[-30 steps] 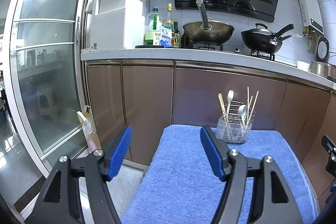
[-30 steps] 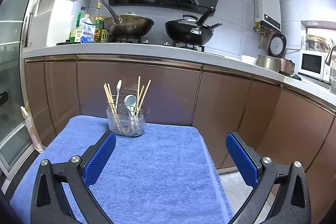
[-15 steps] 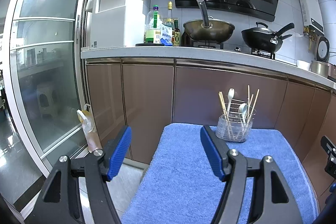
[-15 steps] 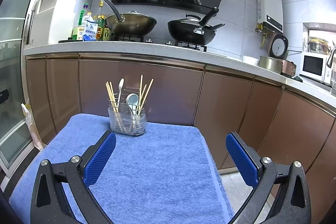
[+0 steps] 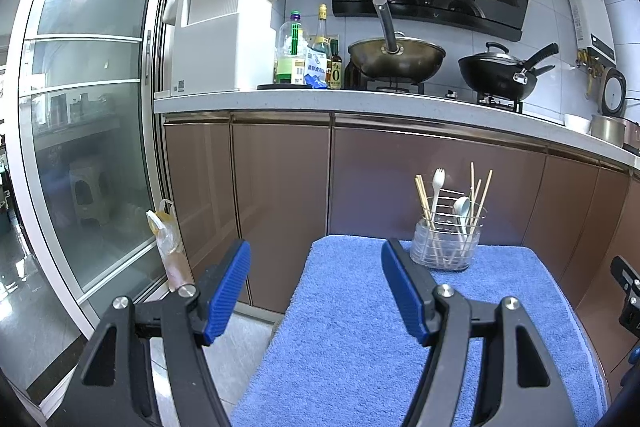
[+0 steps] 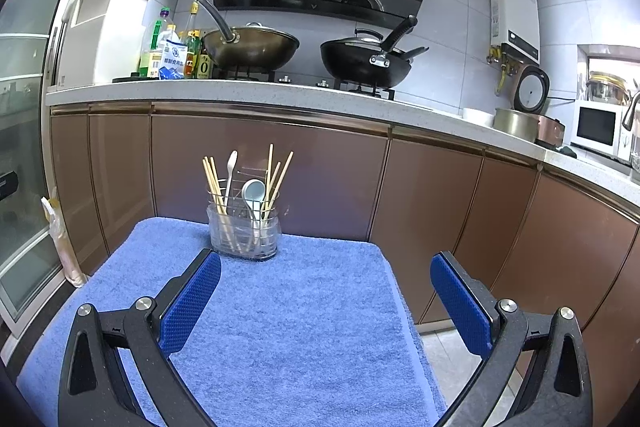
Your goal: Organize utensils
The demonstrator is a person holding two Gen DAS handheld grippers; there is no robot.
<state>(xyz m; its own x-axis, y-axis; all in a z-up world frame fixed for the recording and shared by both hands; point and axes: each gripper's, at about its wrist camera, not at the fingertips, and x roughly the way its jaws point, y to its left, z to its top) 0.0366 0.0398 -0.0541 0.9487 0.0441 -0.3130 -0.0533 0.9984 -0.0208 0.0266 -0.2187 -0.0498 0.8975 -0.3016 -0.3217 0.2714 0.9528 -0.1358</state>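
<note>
Nothing is held: the left gripper [image 5: 316, 287] and right gripper [image 6: 326, 291] are spread wide. The utensil holder [image 6: 243, 233] (chopsticks, spoons inside) is seen center-frame on the blue towel [image 6: 304, 327]; an approach is probably called for next.

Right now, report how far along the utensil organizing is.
Done: the chopsticks, fork and spoon already stand in the clear holder on the blue towel. In hand: nothing; the left gripper and right gripper are open and empty. Left: no loose utensils visible on the towel.
</note>
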